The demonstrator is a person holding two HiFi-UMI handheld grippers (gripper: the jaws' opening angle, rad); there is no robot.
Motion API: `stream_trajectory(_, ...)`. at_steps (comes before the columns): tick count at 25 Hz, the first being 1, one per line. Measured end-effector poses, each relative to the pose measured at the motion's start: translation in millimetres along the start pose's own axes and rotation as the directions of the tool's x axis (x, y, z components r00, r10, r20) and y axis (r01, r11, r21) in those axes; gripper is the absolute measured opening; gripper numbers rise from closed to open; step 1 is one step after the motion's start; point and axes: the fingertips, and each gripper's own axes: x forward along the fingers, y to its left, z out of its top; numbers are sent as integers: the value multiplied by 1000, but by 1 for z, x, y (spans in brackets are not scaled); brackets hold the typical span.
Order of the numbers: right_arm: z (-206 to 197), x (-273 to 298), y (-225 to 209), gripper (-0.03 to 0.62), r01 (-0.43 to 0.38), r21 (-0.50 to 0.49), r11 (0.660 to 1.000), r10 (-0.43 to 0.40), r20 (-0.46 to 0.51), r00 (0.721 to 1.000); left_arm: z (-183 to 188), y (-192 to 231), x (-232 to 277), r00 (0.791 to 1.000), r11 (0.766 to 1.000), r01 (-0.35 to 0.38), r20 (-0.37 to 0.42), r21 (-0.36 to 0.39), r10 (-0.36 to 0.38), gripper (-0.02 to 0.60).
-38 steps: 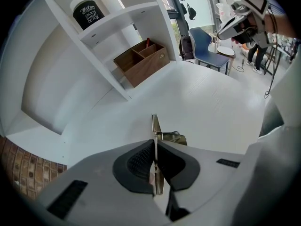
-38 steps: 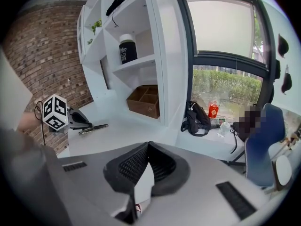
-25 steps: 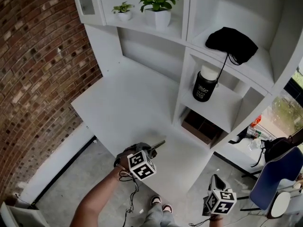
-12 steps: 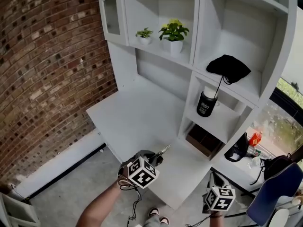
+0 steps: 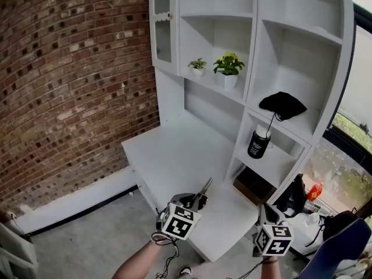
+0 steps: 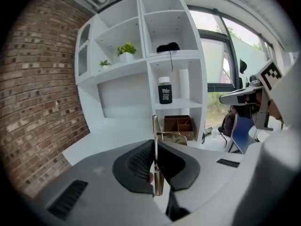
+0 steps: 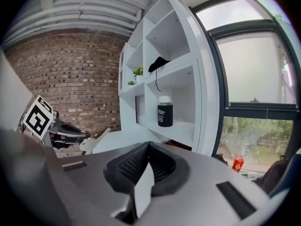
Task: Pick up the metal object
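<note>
Head view: pots (image 5: 226, 81) hold plants (image 5: 229, 64); left tongs (image 5: 196, 200) clamp the metal object (image 5: 205, 188), lifted higher than before; right tongs (image 5: 265, 210) closed, empty.

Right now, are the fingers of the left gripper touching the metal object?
Touching. The left gripper view shows both fingers of the left gripper pressed flat against the thin metal object, with no gap on either side.

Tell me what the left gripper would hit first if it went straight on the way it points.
Probably the white desk top, somewhere short of the brown box, though depth is unclear. The left gripper is shut on the metal object, so that piece would touch first.
</note>
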Motion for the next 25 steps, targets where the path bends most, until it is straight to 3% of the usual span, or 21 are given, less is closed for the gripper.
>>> stream_trajectory(5,25,-8,8,2,-9,-16,1000,10,68,998,13,11,-24,987,974,-110,94,-196,131,12)
stream_trajectory(11,39,-13,15,2,14,6,1000,-14,141,990,40,18,-49,943,934,-167,225,-316,245,12)
stream_trajectory(18,41,-17,17,2,15,21,1000,-18,160,987,51,15,-52,930,929,-176,256,-324,265,12)
stream_trajectory(25,35,-20,10,2,21,58,998,-30,157,987,50,12,-49,931,930,-180,249,-321,267,12)
